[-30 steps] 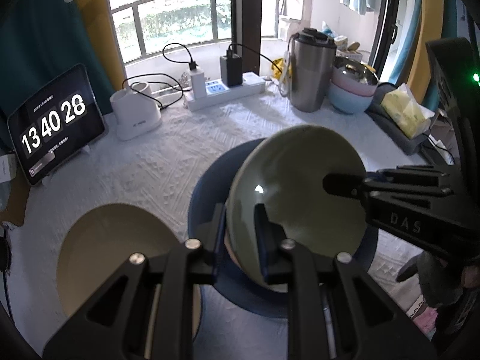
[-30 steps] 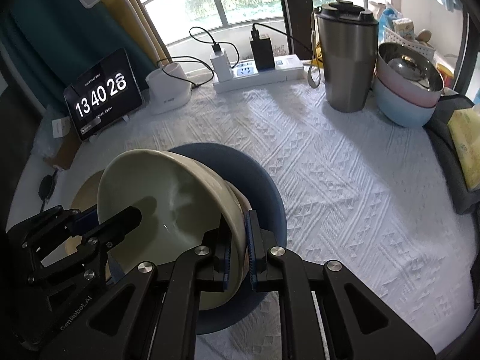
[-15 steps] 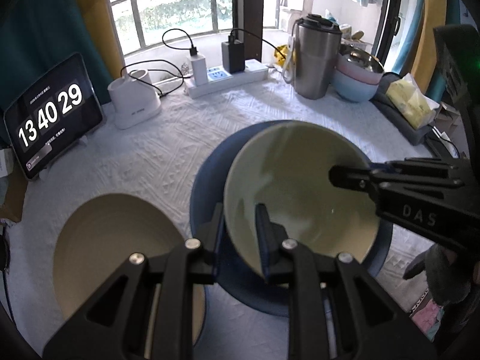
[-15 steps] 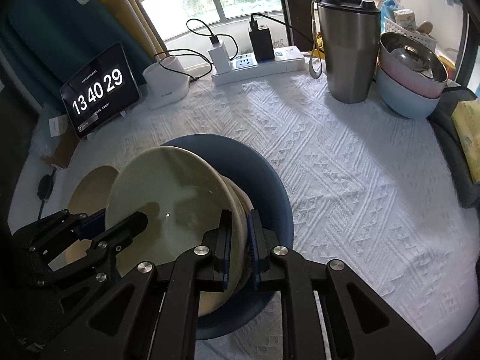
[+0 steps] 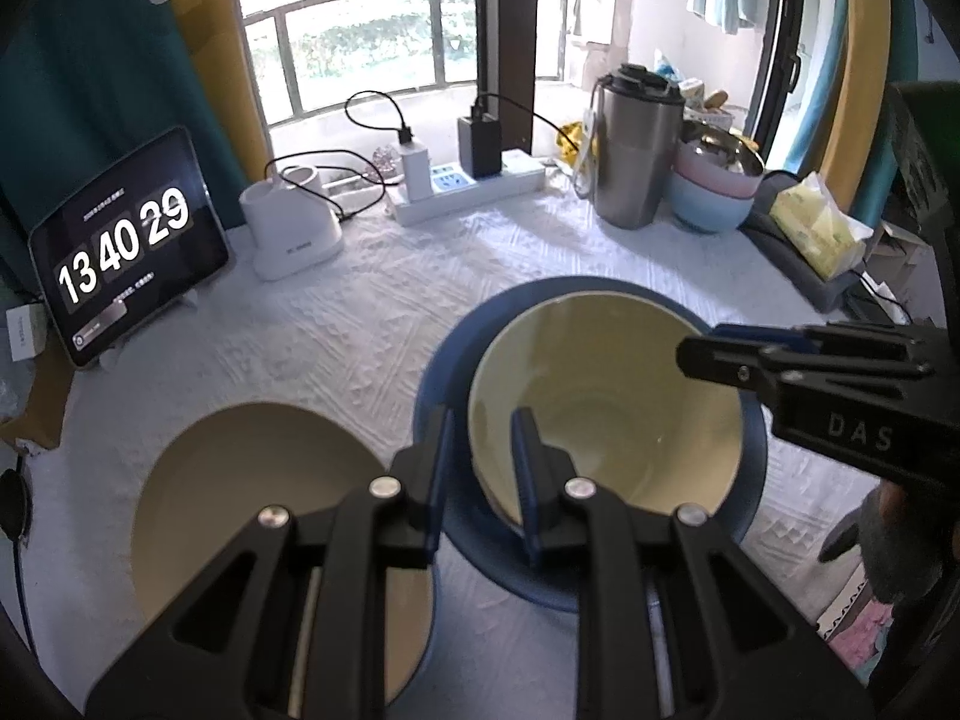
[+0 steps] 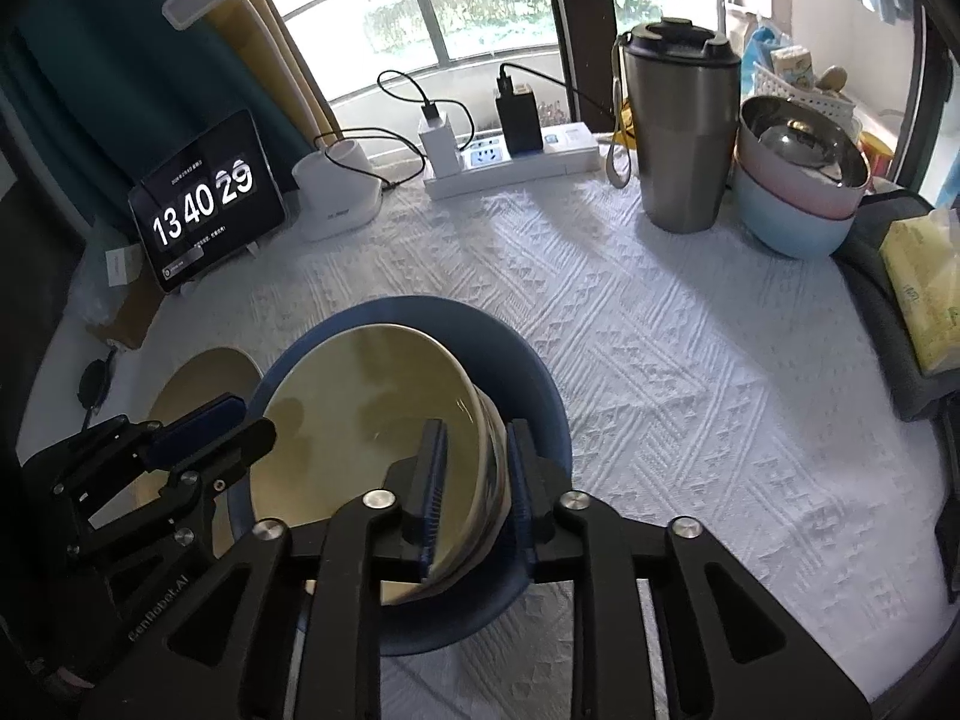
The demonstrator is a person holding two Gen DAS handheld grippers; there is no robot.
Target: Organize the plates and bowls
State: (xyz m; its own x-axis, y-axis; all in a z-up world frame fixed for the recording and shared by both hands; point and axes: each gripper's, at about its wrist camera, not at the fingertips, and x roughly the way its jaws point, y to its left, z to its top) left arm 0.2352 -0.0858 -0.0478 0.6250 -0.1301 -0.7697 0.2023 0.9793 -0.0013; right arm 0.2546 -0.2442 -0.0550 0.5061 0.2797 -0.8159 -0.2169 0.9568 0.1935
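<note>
A pale green bowl point(image 5: 606, 414) point(image 6: 366, 420) rests in a dark blue plate point(image 5: 462, 336) point(image 6: 528, 372) on the white tablecloth. My left gripper point(image 5: 480, 468) is open, its fingers astride the bowl's near-left rim with a gap. My right gripper point(image 6: 471, 480) is open, its fingers astride the bowl's right rim. A beige plate point(image 5: 252, 492) point(image 6: 204, 372) lies left of the blue plate, under my left gripper.
At the back stand a tablet clock point(image 5: 126, 246), a white holder point(image 5: 294, 228), a power strip point(image 5: 474, 186), a steel tumbler point(image 5: 636, 150) and stacked pink and blue bowls point(image 5: 714, 192). A tissue pack point(image 5: 816, 228) lies at the right edge.
The green bowl was tilted and gripped by both grippers; it has come down level into the blue plate, and both grippers have opened off its rim.
</note>
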